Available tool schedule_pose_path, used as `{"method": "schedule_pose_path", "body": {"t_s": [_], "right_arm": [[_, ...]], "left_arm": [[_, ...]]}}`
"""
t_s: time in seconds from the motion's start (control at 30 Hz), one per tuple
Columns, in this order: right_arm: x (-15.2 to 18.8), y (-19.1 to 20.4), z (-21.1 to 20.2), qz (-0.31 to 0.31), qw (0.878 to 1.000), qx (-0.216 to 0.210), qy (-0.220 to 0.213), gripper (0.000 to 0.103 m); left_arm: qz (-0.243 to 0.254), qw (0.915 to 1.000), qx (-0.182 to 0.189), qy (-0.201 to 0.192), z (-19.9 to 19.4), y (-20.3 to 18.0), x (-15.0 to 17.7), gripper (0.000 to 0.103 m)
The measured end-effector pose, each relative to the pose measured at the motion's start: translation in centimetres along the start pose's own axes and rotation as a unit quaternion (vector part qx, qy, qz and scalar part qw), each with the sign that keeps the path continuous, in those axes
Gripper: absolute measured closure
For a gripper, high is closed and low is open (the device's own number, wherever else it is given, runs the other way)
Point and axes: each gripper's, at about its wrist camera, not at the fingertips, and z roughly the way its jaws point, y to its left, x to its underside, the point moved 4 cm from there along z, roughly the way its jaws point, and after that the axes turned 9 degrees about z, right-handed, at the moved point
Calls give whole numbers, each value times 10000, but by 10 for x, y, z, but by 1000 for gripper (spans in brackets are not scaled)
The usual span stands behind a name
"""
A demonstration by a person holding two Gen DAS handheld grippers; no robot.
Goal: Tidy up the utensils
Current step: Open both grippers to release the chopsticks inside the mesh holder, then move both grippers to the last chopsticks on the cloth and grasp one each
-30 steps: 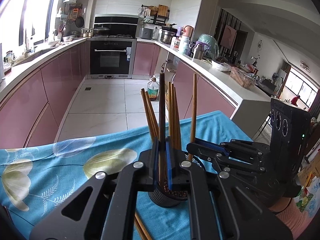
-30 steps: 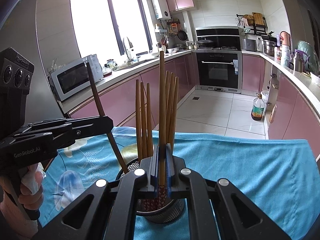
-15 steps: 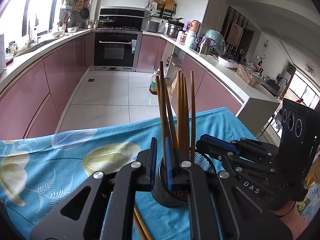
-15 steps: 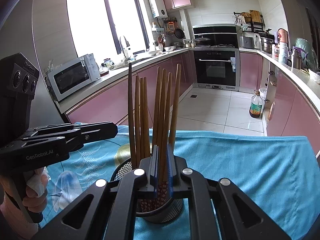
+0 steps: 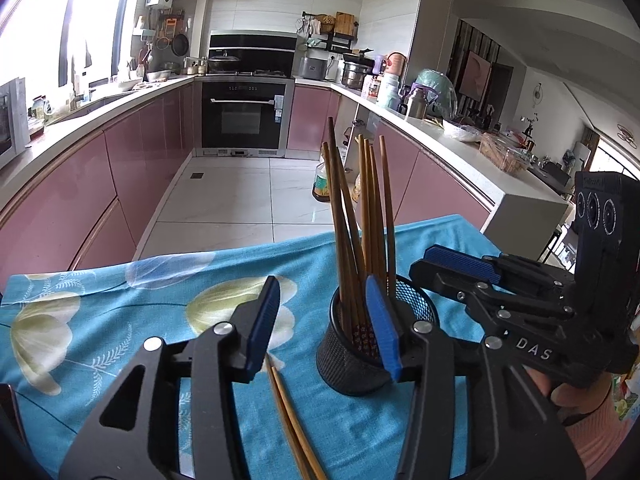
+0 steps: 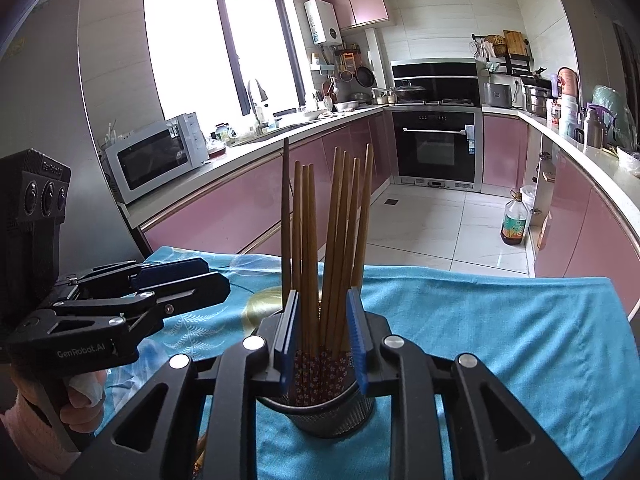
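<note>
Left tongs (image 5: pixel 324 320) spread wide, empty. Two loose brown wooden chopsticks (image 5: pixel 290 412) lie on the bench's blue floral cloth (image 5: pixel 100 320) below them. Black mesh cylindrical holder (image 5: pixel 352 364) stands upright, holding the wooden chopstick bundle (image 6: pixel 332 240). Right tongs (image 6: pixel 322 336) partly parted, flanking the bundle, gripping nothing.

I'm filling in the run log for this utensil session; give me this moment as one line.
left gripper: jaws open, empty | right gripper: jaws open around chopsticks | mesh holder: upright on blue cloth | loose chopsticks: lying on cloth
</note>
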Motion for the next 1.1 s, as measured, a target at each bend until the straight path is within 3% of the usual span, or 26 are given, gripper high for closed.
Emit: {"method": "schedule_pose_path", "body": {"t_s": [0.07, 0.13, 0.3, 0.6, 0.77, 1.1], "right_arm": [[2, 5, -8, -64, 10000, -52, -28, 74], [6, 11, -17, -154, 9998, -134, -52, 71], [19, 27, -36, -391, 9985, -374, -48, 56], [67, 32, -19, -318, 9964, -446, 641, 52], [93, 30, -4, -203, 9938, -387, 1023, 52], [113, 33, 14, -58, 9900, -367, 1358, 52]], "left_arm": [[-6, 9999, -115, -38, -7, 3, 6, 45], [7, 9998, -203, -59, -16, 7, 14, 41], [27, 9987, -502, 12, -33, 20, 41, 24], [74, 9961, -524, 710, -25, 26, 104, 25], [84, 9936, -390, 1059, -10, 17, 133, 33], [187, 9895, -314, 1400, 5, 6, 157, 39]]}}
